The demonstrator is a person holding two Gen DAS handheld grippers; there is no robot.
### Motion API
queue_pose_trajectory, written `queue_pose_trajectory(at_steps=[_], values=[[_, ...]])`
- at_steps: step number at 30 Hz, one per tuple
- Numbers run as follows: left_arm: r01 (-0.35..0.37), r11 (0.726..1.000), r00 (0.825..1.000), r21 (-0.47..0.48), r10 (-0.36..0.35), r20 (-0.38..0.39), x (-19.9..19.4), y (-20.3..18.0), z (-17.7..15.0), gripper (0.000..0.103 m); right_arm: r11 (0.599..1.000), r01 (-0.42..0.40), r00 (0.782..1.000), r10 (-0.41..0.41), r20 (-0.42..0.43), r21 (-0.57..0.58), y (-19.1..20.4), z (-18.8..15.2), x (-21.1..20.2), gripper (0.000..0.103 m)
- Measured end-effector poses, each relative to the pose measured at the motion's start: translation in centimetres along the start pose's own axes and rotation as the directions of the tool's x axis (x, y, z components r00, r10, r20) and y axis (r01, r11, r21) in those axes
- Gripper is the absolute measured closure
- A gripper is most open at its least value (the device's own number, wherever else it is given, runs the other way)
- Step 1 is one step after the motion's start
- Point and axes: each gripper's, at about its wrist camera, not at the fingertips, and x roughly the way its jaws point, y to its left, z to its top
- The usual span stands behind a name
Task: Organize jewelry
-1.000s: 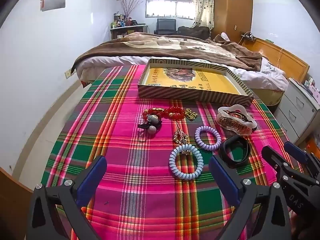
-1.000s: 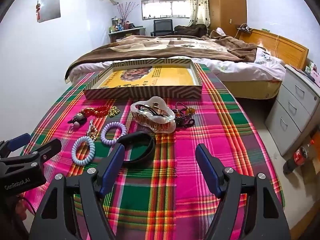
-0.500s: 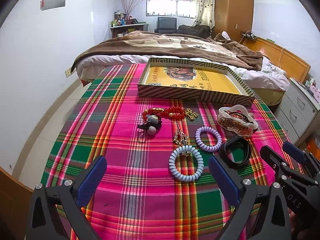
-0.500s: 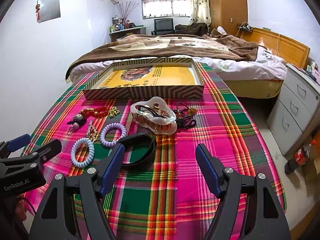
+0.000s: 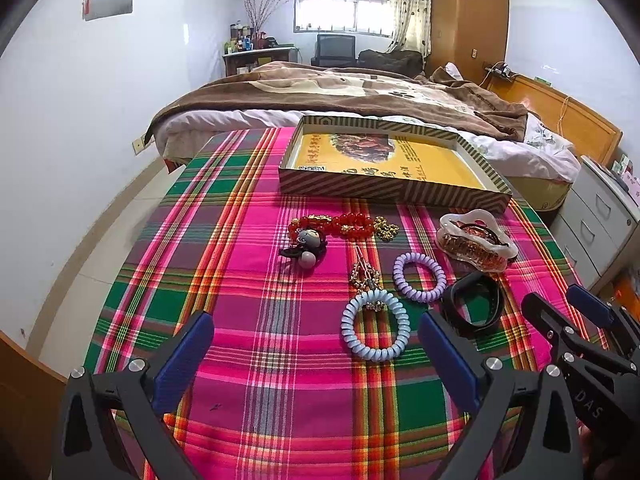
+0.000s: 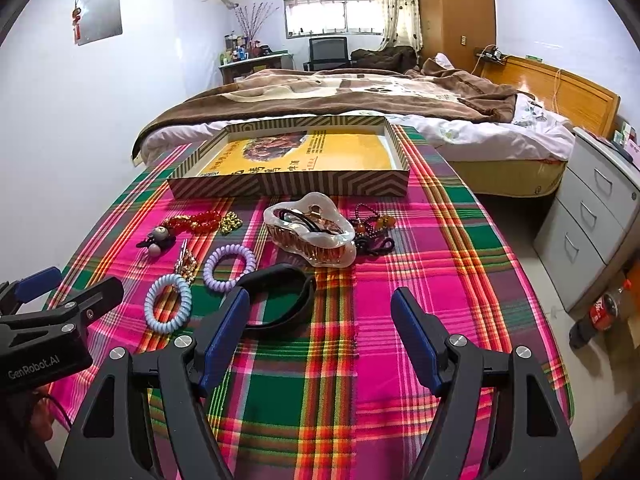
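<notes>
You've got both grippers hovering low over the near end of the plaid tablecloth (image 5: 256,320), pointing toward the striped box tray (image 5: 384,190), which I'll use as the landmark. Your left gripper (image 5: 316,356) has its jaws wide apart with nothing between them, just bare cloth well short of the tray. Your right gripper (image 6: 320,332) is the same deal, jaws spread and empty, with its left blue pad sitting right over the edge of the black band (image 6: 280,300).

The tray holds nothing but its yellow printed liner. All the jewelry is still out on the cloth on your side of it. Just in front of the tray's near wall lies the red bead bracelet (image 5: 340,222), with a little gold chain piece (image 5: 386,229) touching its right end and a black cartoon-head hair tie (image 5: 306,246) at its left end. Right of those, the clear wavy-edged dish (image 6: 310,232) has dark hair ties and something amber in it, and a tangle of dark beaded bracelets (image 6: 372,230) sits just beside the dish.

Further from the tray, closer to you: the purple coil hair tie (image 5: 419,276), the light blue coil hair tie (image 5: 376,326), and a sparkly hair clip (image 5: 364,274) overlapping the blue coil's far edge.
</notes>
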Motion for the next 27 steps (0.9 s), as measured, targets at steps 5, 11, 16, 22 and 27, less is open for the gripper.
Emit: queue_pose_trajectory(at_steps=[5,11,16,22,27], values=[[0.001,1.000,1.000,-0.001,-0.001,-0.004,0.00,0.19,-0.03,0.000,1.000,0.001,1.000,-0.001,-0.004,-0.003,0.18,-0.04,0.04,0.030],[-0.003,1.000,1.000,-0.002,0.003,-0.004,-0.03,0.21,-0.11,0.000,1.000,0.001,1.000,-0.001,-0.005,-0.003,0.17,-0.05,0.07,0.030],[-0.003,1.000,1.000,-0.002,0.003,-0.004,-0.03,0.20,-0.16,0.000,1.000,0.002,1.000,-0.002,-0.005,-0.003,0.18,-0.07,0.07,0.030],[-0.004,1.000,1.000,-0.002,0.004,-0.006,0.01,0.24,-0.17,0.000,1.000,0.001,1.000,-0.001,-0.005,-0.003,0.20,-0.08,0.07,0.030],[-0.003,1.000,1.000,-0.001,0.003,-0.007,0.02,0.29,-0.18,0.000,1.000,0.002,1.000,-0.002,-0.005,-0.003,0.20,-0.07,0.07,0.030]])
